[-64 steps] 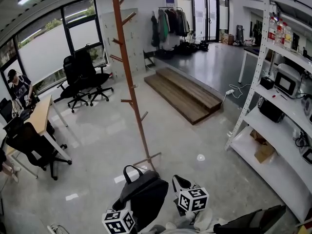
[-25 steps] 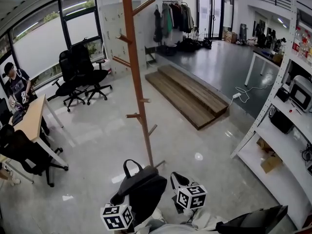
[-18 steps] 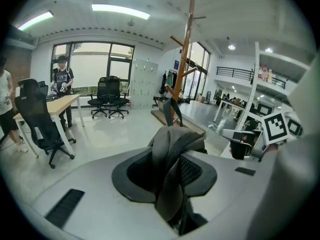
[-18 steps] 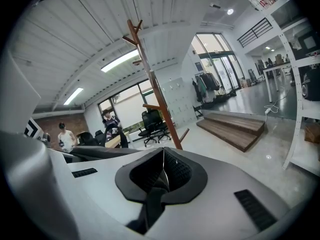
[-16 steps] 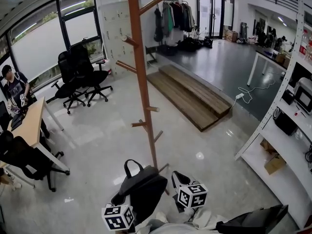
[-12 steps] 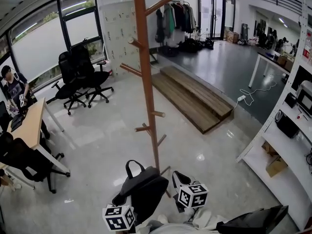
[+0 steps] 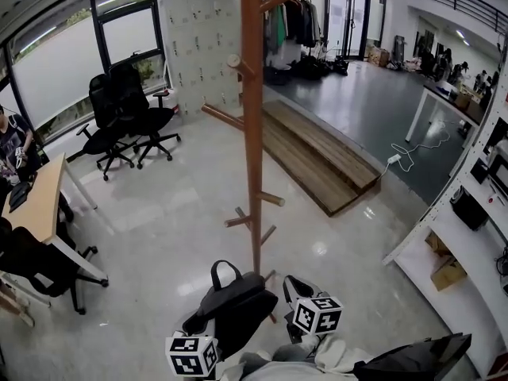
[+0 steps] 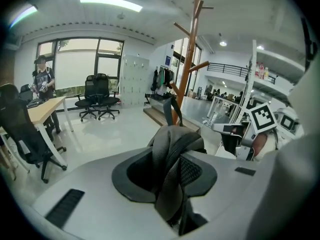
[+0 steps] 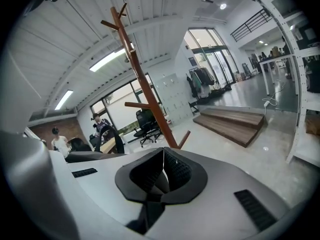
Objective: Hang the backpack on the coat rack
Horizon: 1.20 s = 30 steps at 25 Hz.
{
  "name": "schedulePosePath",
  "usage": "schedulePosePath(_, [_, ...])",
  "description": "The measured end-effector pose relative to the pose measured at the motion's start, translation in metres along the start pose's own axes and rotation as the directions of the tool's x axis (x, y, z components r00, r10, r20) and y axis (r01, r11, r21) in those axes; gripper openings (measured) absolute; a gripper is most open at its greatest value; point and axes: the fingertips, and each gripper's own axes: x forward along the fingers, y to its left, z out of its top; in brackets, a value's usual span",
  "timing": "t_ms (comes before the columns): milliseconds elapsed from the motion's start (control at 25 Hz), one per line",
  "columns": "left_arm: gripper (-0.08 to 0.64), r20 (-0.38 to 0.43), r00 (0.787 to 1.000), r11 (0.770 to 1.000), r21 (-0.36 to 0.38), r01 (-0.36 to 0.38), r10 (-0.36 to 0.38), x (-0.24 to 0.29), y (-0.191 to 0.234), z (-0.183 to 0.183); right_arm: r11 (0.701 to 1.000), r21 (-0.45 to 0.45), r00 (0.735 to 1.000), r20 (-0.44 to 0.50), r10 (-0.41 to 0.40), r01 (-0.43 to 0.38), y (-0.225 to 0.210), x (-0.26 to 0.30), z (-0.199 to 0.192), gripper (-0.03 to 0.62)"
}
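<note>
The black backpack (image 7: pixel 235 309) hangs low in front of me, its top handle (image 7: pixel 225 269) pointing toward the coat rack. That rack is a tall brown wooden pole (image 7: pixel 252 125) with angled pegs, standing just beyond the bag; it also rises ahead as the pole (image 8: pixel 188 66) and the pole (image 9: pixel 144 91). My left gripper (image 8: pixel 170 170) is shut on a bunched grey backpack strap (image 8: pixel 169 149). My right gripper (image 9: pixel 162 176) is shut on a thin dark strap (image 9: pixel 151 210). In the head view the left gripper (image 7: pixel 205 336) and right gripper (image 7: pixel 292 294) flank the bag.
A low wooden platform (image 7: pixel 321 153) lies beyond the rack. White shelving (image 7: pixel 468 236) with boxes and appliances lines the right. A desk (image 7: pixel 38 201), black office chairs (image 7: pixel 119 121) and a seated person (image 7: pixel 11 145) are at the left. The floor is glossy grey.
The coat rack has come much closer and now fills the upper middle of the head view. Both grippers have travelled toward it with the backpack still held.
</note>
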Motion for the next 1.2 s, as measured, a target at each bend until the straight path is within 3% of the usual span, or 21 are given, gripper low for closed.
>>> schedulePosePath(360, [0.092, -0.034, 0.99, 0.982, 0.127, 0.138, -0.135, -0.004, 0.004, 0.032, 0.997, 0.046, 0.998, -0.011, -0.055, 0.056, -0.031, 0.003, 0.005, 0.012])
schedulePosePath(640, [0.092, -0.061, 0.953, 0.918, 0.259, 0.301, -0.295, 0.005, -0.002, 0.077, 0.994, 0.081, 0.997, -0.023, -0.078, 0.079, -0.056, -0.002, 0.006, 0.014])
schedulePosePath(760, [0.094, -0.069, 0.933, 0.902, 0.238, 0.36, -0.354, 0.016, 0.004, 0.091, 0.992, 0.096, 0.996, -0.022, -0.081, 0.083, -0.061, -0.004, 0.007, 0.012])
schedulePosePath(1040, [0.092, -0.035, 0.904, 0.889, 0.166, 0.426, -0.427, 0.036, 0.021, 0.128, 0.988, 0.111, 0.995, -0.009, -0.104, 0.104, -0.077, -0.002, 0.018, 0.012])
schedulePosePath(1200, [0.092, -0.035, 0.879, 0.866, 0.155, 0.476, -0.476, 0.043, 0.028, 0.137, 0.986, 0.112, 0.993, -0.01, -0.119, 0.12, -0.082, 0.001, 0.02, 0.012])
